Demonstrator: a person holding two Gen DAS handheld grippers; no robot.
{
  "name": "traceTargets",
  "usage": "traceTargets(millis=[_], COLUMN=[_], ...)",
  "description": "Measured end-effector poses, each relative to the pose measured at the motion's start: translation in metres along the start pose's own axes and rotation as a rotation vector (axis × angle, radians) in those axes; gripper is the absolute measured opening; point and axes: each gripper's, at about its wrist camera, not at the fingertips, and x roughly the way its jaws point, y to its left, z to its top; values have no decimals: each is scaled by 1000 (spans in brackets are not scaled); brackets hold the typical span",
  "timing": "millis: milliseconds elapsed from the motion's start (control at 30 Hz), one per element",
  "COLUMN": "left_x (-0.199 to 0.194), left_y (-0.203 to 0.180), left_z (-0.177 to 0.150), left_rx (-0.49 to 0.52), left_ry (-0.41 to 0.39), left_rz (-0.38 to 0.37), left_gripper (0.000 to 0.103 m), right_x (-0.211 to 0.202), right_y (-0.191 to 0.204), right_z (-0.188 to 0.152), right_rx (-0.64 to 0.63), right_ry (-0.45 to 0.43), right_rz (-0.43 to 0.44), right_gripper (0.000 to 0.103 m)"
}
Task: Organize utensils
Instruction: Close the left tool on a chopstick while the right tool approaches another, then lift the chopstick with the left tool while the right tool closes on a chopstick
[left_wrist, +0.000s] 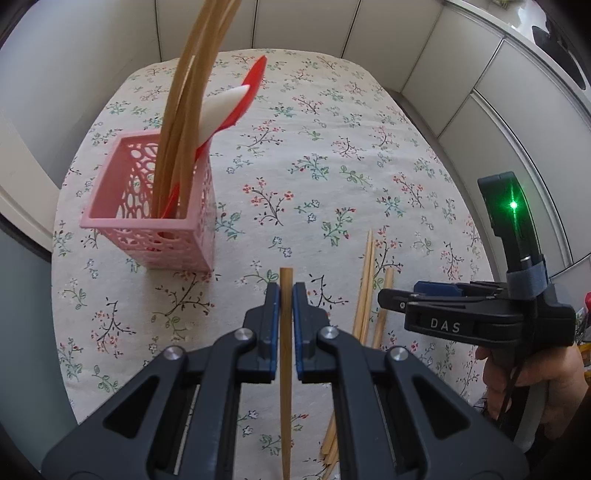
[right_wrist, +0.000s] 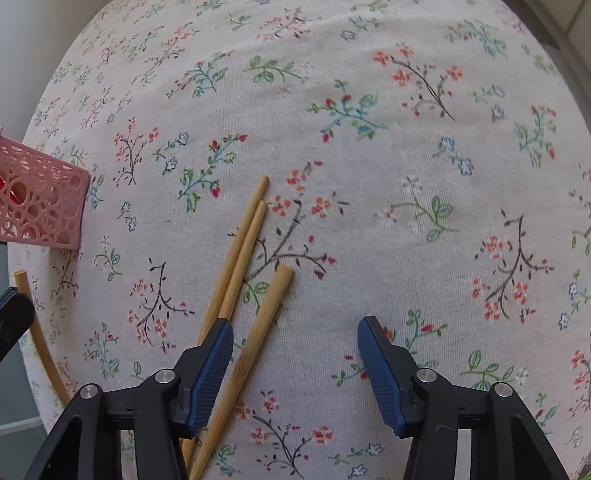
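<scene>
— Looking through the left wrist view first: what has the left gripper (left_wrist: 285, 295) got?

— Its jaws are clamped on a single bamboo chopstick (left_wrist: 285, 354), which runs up the middle of the lower half of the frame, its blunt end poking just past the blue pads.

— And the holder?

— A pink perforated utensil basket (left_wrist: 177, 236) stands at centre left on the bench, which is covered by a floral tablecloth (left_wrist: 332, 129). Several long chopsticks (left_wrist: 184, 110) lean out of it toward the top of the frame, along with a red spoon (left_wrist: 251, 88) and a white spoon (left_wrist: 221, 110).

— Where is the right gripper (right_wrist: 295, 332)?

— In the left wrist view it sits at the lower right edge, held by a person's hand (left_wrist: 546, 384), with a green light glowing on its top. In its own view the jaws stand apart, nothing pressed between them.

— Anything under it?

— Three loose chopsticks (right_wrist: 240, 258) lie on the cloth at lower centre left. The thickest one (right_wrist: 258, 325) passes just inside the left pad; the other two run beneath that pad. The basket's corner shows at the left edge.
</scene>
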Motion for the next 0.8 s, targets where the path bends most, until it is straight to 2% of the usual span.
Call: traceTargets(millis=[67,133,267,333,367,533,700,800], left_x=[-2,-1,-1,-1,-1,-1,-7,-17], left_y=[3,5,4,4,4,2,3,4], left_z=[-1,-1,-2,-2,-2,-3,-3,-2], left_rx=[-5,-8,-6,-5,-6,-6,-29,-35], left_ry=[-1,0,4,5,5,2,-13,-42], left_rz=[-4,-6,-6,-5,-6,-4,5,3], left_gripper=[8,8,8,8,8,8,8,8], right_x=[1,2,6,7,7,4,0,-14], right_y=[4,11,20,20,19,3,-12,-13], right_z=[1,2,2,3,4,8,7,4], right_rx=[-7,-32,-64,-72,-72,-47,-30,-35], right_ry=[-15,-31,-46,-50,-51,-47,-34,-55], right_rz=[-27,-73,-138,-156,-158,-89,-32,-1], right_gripper=[55,47,37,24,21,7,7,7])
